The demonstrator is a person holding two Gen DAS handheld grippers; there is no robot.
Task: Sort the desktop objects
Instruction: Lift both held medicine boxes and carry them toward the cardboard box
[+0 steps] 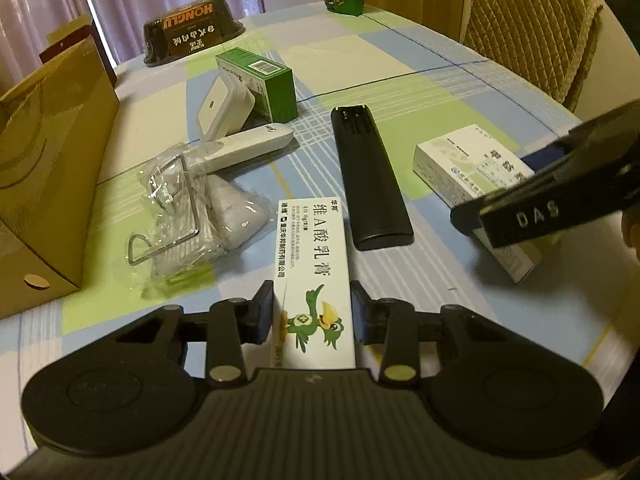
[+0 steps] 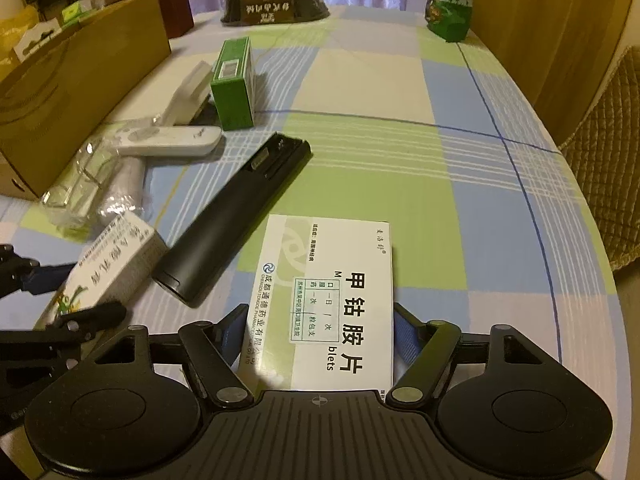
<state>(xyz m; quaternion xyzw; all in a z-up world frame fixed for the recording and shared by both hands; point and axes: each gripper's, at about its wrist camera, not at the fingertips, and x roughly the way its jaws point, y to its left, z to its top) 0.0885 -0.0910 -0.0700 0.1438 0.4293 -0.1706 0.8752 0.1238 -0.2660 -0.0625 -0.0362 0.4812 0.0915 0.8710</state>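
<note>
Left gripper [image 1: 313, 312] clamped on a white ointment box [image 1: 314, 272] with a green bird picture, jaws pressing both long sides, box low over the checked worktop [image 1: 400, 80]. Right gripper [image 2: 320, 340] pinching a white-and-green tablet box [image 2: 324, 300], jaws against its two sides. Between the two boxes, flat on the worktop, lay a black remote [image 1: 368, 176] with its battery bay uncovered. Farther left lay a white remote [image 1: 244, 148], a plastic-wrapped wire hook [image 1: 176, 208], a green carton [image 1: 264, 80] and a brown cardboard box [image 1: 44, 160].
</note>
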